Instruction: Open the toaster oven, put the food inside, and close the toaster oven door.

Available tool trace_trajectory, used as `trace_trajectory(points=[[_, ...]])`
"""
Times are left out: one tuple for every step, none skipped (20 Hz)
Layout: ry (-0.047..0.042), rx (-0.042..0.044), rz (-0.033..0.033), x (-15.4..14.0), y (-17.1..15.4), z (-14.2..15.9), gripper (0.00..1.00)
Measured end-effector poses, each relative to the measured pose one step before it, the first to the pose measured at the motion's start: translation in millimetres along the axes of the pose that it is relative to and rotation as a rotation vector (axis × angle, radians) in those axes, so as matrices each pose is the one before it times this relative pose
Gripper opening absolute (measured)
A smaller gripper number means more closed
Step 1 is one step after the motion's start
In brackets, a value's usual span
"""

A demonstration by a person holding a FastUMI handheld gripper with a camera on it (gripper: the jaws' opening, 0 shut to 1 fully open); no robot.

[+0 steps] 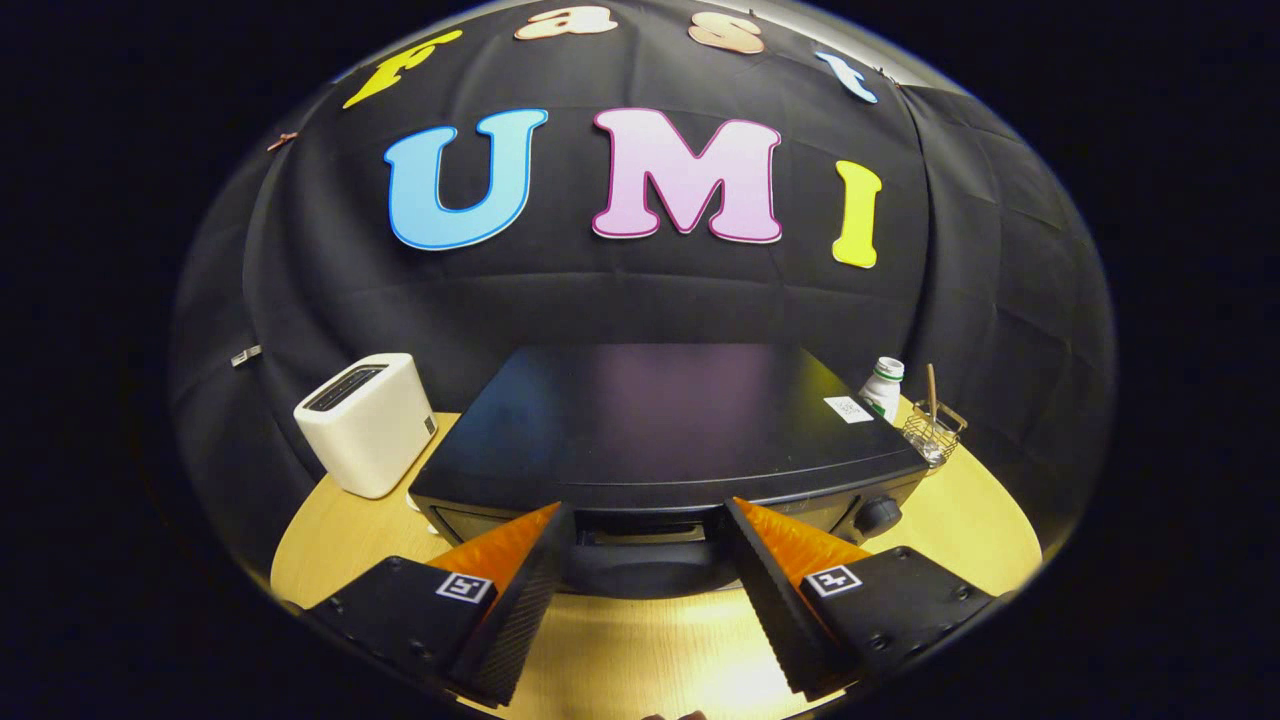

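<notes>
A black cloth wall, creased into folds, hangs behind a round, pale wood table. Light falls bright on the near tabletop, and a paler wall strip shows above the cloth.

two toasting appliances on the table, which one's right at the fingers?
The black toaster oven: its front handle sits between the open gripper's fingers. The white slot toaster stands off beside it, beyond the fingers.

Gripper with fingers spread apart, tips flanking the handle of the black toaster oven at the table's near edge. White toaster toward the far left edge; bottle and wire basket toward the far right.
</notes>
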State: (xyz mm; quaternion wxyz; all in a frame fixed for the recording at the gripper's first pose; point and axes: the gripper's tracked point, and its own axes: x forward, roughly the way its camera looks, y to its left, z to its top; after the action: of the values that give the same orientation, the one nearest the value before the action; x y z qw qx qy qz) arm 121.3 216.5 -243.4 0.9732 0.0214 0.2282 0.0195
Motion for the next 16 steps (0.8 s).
trace_trajectory(points=[[-0.00131, -0.00215, 0.00061, -3.00, -0.41, 0.61, 0.97], [0.00105, 0.00592, 0.00167, -0.70, -0.56, -0.59, 0.98], [0.00355, 0.00374, 0.00117, -2.95, 0.07, -2.26, 0.98], [-0.00007, -0.00382, 0.00075, -3.08, 0.18, -1.72, 0.97], [-0.00020, -0.00325, -0.00005, -4.57, -0.22, -3.00, 0.98], [-0.00011, 0.00099, -0.00069, -4.93, -0.93, -3.68, 0.98], [0.00938, 0.00424, -0.00270, -4.60, -1.03, -7.48, 0.98], [0.00556, 0.00213, 0.00039, -4.76, -0.37, -5.76, 0.97], [-0.00942, 0.00025, -0.00163, -4.64, -0.20, -2.06, 0.98], [0.00804, 0.00163, -0.00011, -4.12, -0.23, -5.42, 0.98], [-0.00081, 0.00518, -0.00105, -4.60, -0.64, -5.27, 0.98], [0.00614, 0.00287, 0.00043, -3.05, -0.15, -4.66, 0.98], [0.00310, -0.00012, 0.00062, -3.40, 0.27, -4.21, 0.98], [0.00205, -0.00008, -0.00029, -2.68, -0.38, -4.05, 0.98], [0.00469, 0.00004, -0.00004, -2.49, -0.94, -5.18, 0.98], [0.00146, 0.00110, -0.00073, -2.84, -0.28, -3.64, 0.98]])
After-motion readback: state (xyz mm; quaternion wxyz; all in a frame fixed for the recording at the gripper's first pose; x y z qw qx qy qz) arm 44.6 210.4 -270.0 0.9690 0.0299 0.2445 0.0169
